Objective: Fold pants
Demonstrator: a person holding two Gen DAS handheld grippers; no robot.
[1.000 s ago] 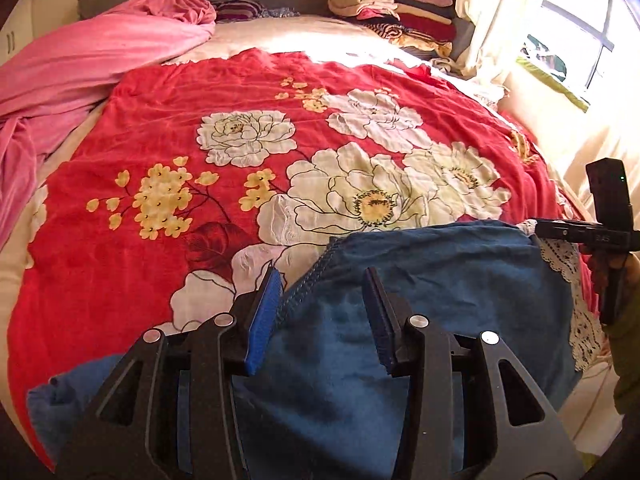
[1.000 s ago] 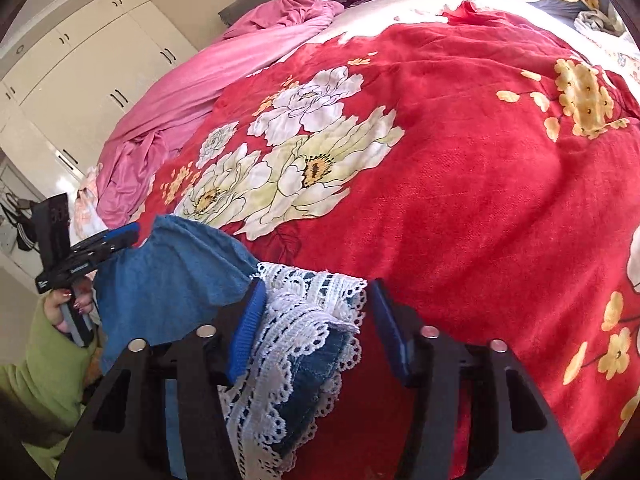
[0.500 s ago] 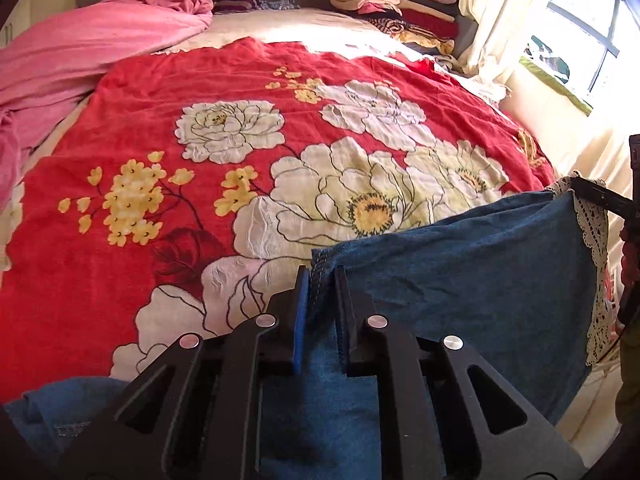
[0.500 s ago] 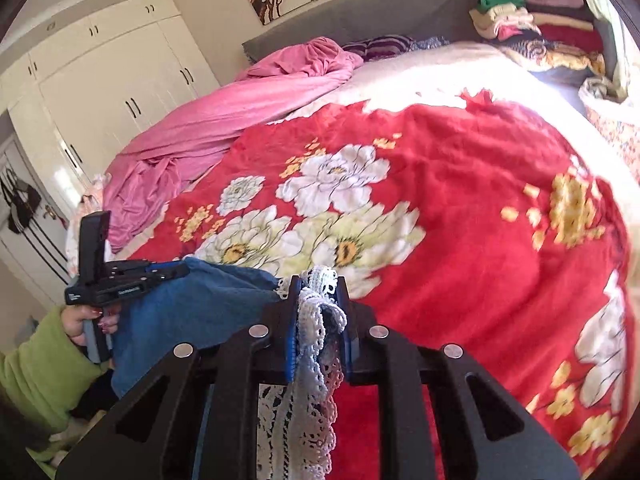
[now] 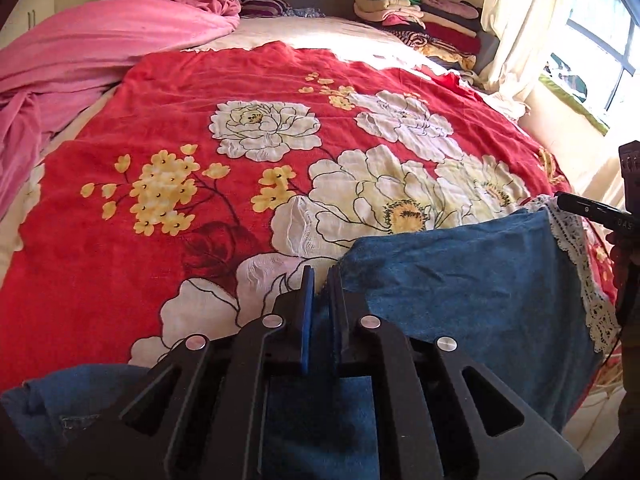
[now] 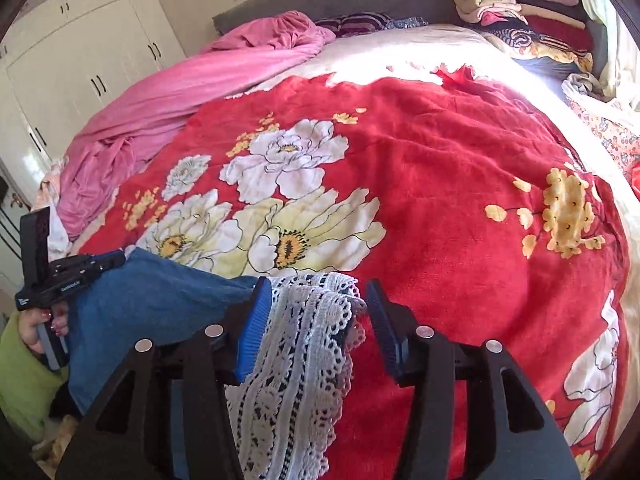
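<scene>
Strong daylight pours through the paned window point(image 5: 600, 60), bleaching the cream bedsheet point(image 6: 400, 56) near the headboard into glare. Fisheye bending curves both views, dark vignette at corners; focus stays sharp.

We see the pants point(image 5: 472, 280) lying across the near edge of the blanket point(image 5: 200, 184), which covers the bed. Their lace hem point(image 6: 296, 364) sits at the right end, between the right gripper's point(image 6: 318, 320) fingers. Left of the blanket lies a bunched sheet point(image 5: 80, 52); behind it, at the far right corner, stands a stack of folded clothes point(image 5: 416, 20), beside the curtain point(image 5: 516, 24).
</scene>
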